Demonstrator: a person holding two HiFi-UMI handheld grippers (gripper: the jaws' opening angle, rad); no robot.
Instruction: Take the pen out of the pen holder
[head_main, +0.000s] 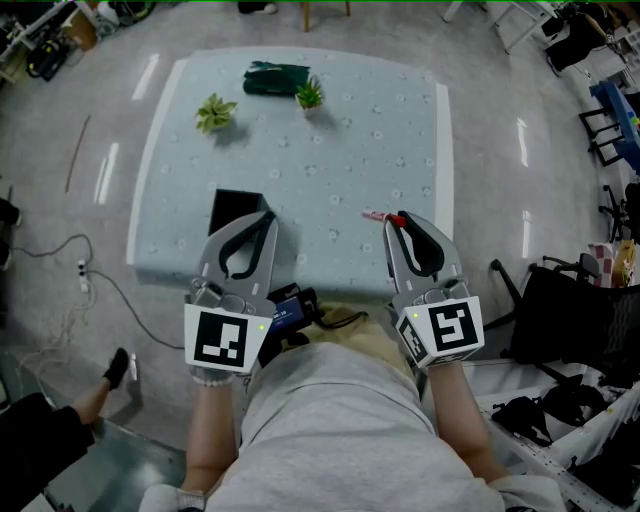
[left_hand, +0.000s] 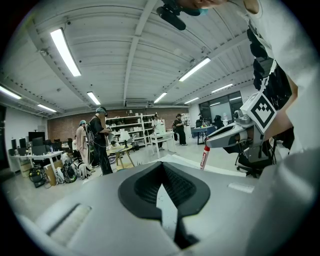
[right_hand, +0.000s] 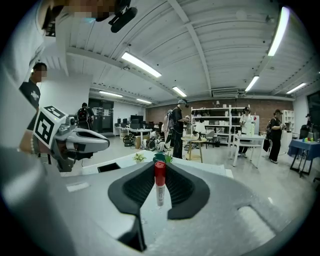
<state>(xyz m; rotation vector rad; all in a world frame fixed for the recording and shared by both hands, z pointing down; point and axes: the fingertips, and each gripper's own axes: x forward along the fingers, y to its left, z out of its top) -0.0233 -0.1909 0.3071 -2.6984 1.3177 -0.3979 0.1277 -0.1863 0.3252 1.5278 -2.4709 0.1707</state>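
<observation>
Two potted plants (head_main: 215, 112) dot the pale table (head_main: 350, 150) on its far side, busy workshop all round. At its near edge the right gripper (head_main: 396, 221) pinches the pen (right_hand: 159, 182) upright, red cap topmost. The left gripper (head_main: 267, 216) is closed, empty.

Right gripper (right_hand: 160, 169) is pinching a pen (right_hand: 158, 192) upright between its jaw tips, red cap on top. Left gripper (right_hand: 102, 143) is hovering at the left, over a pale table (right_hand: 210, 169). Black pen holder (right_hand: 108, 167) is sitting on the table near a small plant (right_hand: 138, 157). People are standing by shelves behind.
</observation>
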